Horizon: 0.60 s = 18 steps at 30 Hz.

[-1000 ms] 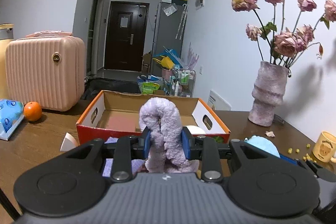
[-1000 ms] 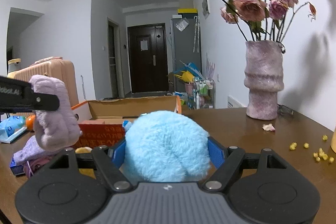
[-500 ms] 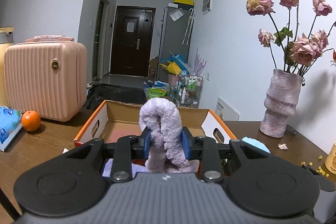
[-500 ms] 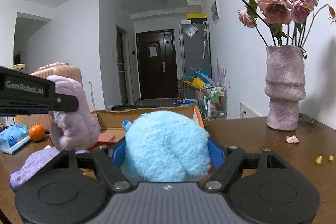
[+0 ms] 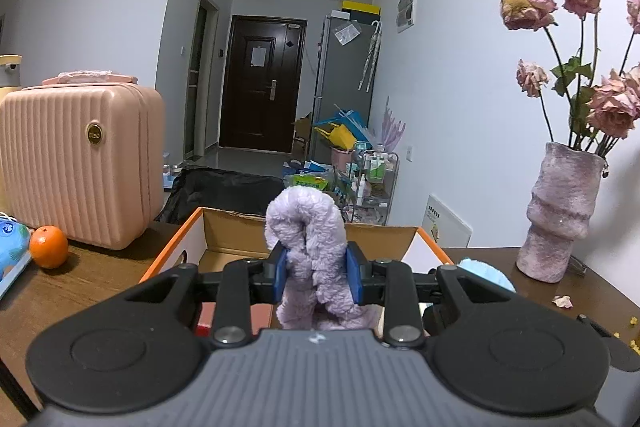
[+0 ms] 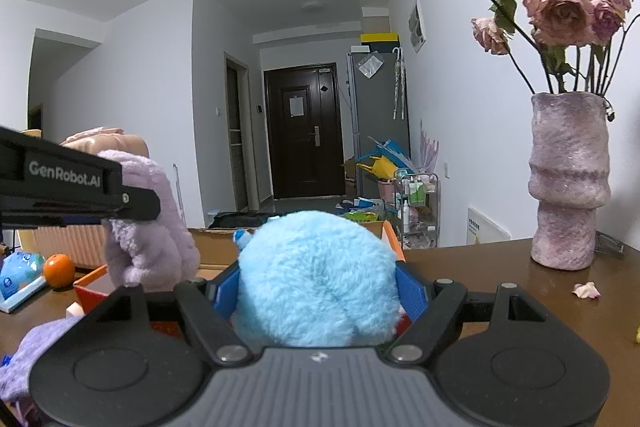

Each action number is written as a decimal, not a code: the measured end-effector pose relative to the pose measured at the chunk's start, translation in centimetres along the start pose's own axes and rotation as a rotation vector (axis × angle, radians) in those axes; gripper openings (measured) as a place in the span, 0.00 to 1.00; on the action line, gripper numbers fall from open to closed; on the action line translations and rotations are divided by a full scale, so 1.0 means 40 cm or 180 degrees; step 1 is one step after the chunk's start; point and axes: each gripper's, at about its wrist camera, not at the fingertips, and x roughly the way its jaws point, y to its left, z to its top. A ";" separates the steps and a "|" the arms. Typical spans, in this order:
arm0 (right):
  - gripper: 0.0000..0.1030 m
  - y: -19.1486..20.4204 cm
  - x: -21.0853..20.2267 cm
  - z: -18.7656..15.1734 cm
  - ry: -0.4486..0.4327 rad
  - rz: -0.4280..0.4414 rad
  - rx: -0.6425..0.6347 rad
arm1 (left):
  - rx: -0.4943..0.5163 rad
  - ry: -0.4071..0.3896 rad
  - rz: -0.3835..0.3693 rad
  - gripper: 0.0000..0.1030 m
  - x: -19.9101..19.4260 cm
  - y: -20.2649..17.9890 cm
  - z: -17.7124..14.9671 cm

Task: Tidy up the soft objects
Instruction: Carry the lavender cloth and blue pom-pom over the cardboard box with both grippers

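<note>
My left gripper (image 5: 319,277) is shut on a fluffy lilac cloth (image 5: 306,227), whose looped top rises above the blue pads (image 5: 281,277) while its tail hangs below. An open cardboard box (image 5: 236,235) with orange and white sides lies just ahead of it on the brown table (image 5: 80,287). A round fluffy light-blue plush (image 6: 316,275) fills the right gripper (image 6: 316,289), which is shut on it. In the right wrist view the left gripper (image 6: 136,205) reaches in from the left, with the lilac cloth (image 6: 152,251) hanging above the box (image 6: 92,277). The plush (image 5: 486,271) peeks in at the right of the left wrist view.
A pink ribbed suitcase (image 5: 80,163), an orange (image 5: 49,247) and a blue tissue pack (image 5: 12,247) sit at the table's left. A pink vase of dried roses (image 6: 568,183) stands at the right by the wall, with fallen petals (image 6: 586,290) near it. More lilac cloth (image 6: 28,355) lies at the front left.
Both grippers have carried their loads forward towards the box, which now sits lower and closer in both views. The grips are unchanged.
</note>
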 end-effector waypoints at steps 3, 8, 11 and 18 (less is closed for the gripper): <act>0.75 0.001 0.020 0.005 -0.0021 0.0010 -0.0022 | 0.0001 0.0008 0.0016 0.29 0.022 0.002 0.003; 0.75 0.008 0.051 0.009 -0.0029 0.0031 -0.0060 | 0.0013 0.0001 0.0046 0.29 0.052 0.005 0.008; 0.75 0.014 0.068 0.010 -0.0040 0.0046 -0.0099 | 0.0027 -0.0016 0.0071 0.29 0.067 0.006 0.011; 0.75 0.027 0.105 0.015 -0.0051 0.0085 -0.0166 | 0.0051 -0.0032 0.0108 0.29 0.101 0.008 0.017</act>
